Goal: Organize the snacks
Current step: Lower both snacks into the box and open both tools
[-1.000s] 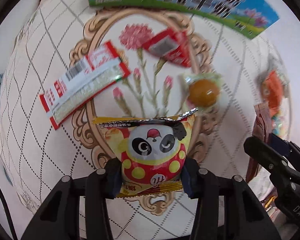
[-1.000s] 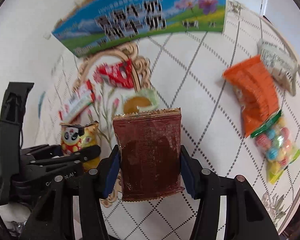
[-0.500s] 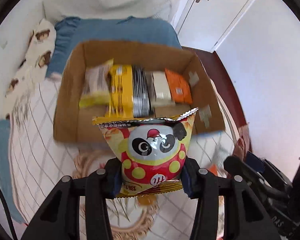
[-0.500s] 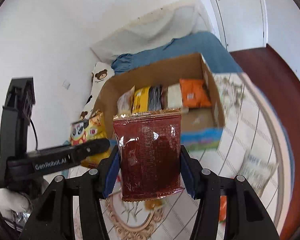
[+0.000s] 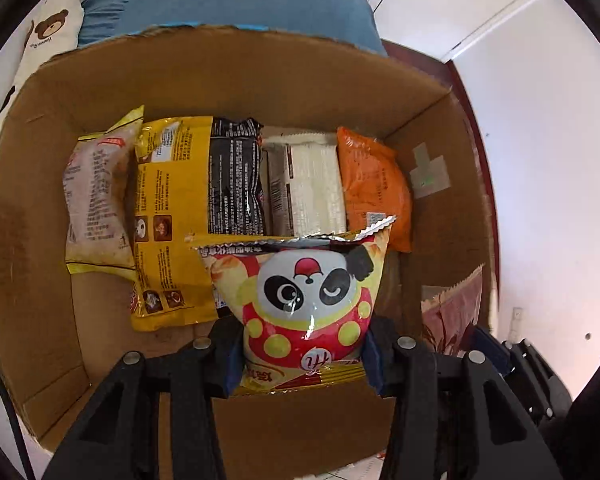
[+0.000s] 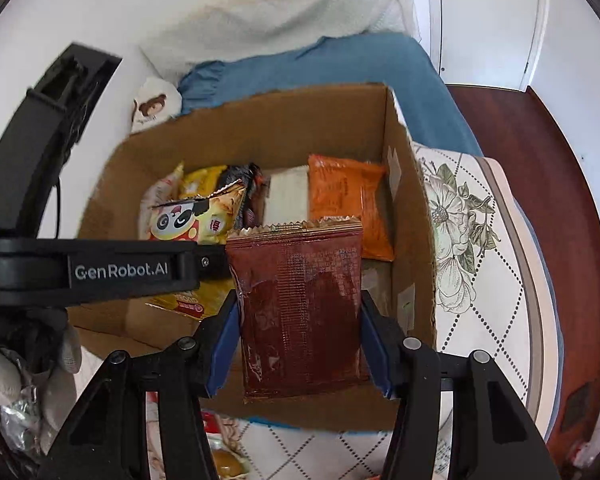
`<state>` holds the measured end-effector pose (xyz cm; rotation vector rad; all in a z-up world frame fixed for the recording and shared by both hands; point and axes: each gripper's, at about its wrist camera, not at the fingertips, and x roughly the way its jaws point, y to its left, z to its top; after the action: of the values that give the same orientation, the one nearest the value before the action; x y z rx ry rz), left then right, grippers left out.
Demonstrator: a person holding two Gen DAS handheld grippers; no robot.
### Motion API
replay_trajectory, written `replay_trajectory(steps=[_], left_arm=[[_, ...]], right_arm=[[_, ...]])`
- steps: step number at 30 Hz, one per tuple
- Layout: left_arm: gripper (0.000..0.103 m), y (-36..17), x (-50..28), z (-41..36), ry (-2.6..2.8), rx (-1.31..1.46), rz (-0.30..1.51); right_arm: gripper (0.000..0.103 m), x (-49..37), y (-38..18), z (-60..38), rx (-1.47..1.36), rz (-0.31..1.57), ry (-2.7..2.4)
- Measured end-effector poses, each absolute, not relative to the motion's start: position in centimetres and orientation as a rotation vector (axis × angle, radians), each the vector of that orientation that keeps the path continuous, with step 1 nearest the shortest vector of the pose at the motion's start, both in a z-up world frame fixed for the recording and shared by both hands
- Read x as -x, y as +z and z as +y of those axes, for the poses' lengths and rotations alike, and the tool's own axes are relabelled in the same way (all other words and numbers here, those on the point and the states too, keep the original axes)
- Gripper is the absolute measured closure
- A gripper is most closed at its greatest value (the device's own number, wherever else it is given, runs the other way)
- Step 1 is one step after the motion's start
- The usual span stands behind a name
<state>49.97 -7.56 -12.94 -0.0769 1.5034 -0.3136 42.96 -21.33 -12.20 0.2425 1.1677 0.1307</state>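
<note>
Left claw [image 5: 304, 354] pinching panda snack bag [image 5: 304, 300], held over open cardboard box [image 5: 228, 72]. Right claw [image 6: 300, 344] pinching dark red packet [image 6: 300, 312] over box's right side. Inside, along back wall: yellow-black pack [image 5: 192, 208], white pack [image 5: 312, 188], orange pack [image 5: 374, 184].

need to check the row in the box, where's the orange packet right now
The orange packet stands at the right end of the row inside the cardboard box, beside the white packet and near the box's right wall.
</note>
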Motion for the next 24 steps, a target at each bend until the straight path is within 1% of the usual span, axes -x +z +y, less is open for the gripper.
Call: replay_trajectory(steps=[3, 6, 7, 8, 9, 10, 11, 12, 14, 18, 24], left_arm=[[0.058, -14.6, -50.0, -7.7, -0.299, 0.060, 1.546], [0.057, -15.8, -49.8, -7.6, -0.297, 0.054, 1.576], [0.056, -16.1, -49.8, -7.4, -0.288, 0.057, 1.578], [0.050, -16.3, -49.8, -7.2, -0.279, 0.061, 1.581], [0.042, -16.3, -49.8, -6.9, -0.269, 0.060, 1.579], [0.037, -16.3, -49.8, -6.7, -0.259, 0.051, 1.576], [0.027, -16.3, -49.9, -6.4, -0.255, 0.048, 1.571], [0.020, -16.2, -49.9, -5.9, -0.248, 0.054, 1.569], [0.019, -16.0, -49.9, -5.1, -0.253, 0.092, 1.573], [0.019, -14.7, -49.3, -4.2, -0.262, 0.114, 1.549], [0.019, -10.5, -47.4, -2.9, -0.235, 0.042, 1.415]], right_arm=[[0.044, -43.8, -13.9, -21.3, -0.241, 1.218, 0.136], [0.034, -44.6, -15.1, -21.0, -0.239, 1.261, 0.127], [0.028, -44.7, -15.1, -20.8, -0.234, 1.260, 0.130], [0.023, -44.8, -15.2, -20.6, -0.216, 1.274, 0.120], [0.021, -44.7, -15.0, -20.4, -0.207, 1.284, 0.110], [0.020, -44.8, -15.0, -20.5, -0.208, 1.287, 0.102], [0.015, -44.6, -14.9, -20.5, -0.209, 1.286, 0.100], [0.014, -44.7, -14.9, -20.7, -0.211, 1.290, 0.085], [0.010, -44.9, -15.0, -20.9, -0.234, 1.300, 0.106], [0.009, -44.9, -14.1, -20.6, -0.213, 1.295, 0.101], [0.009, -43.8, -12.3, -20.2, -0.178, 1.263, 0.085]])
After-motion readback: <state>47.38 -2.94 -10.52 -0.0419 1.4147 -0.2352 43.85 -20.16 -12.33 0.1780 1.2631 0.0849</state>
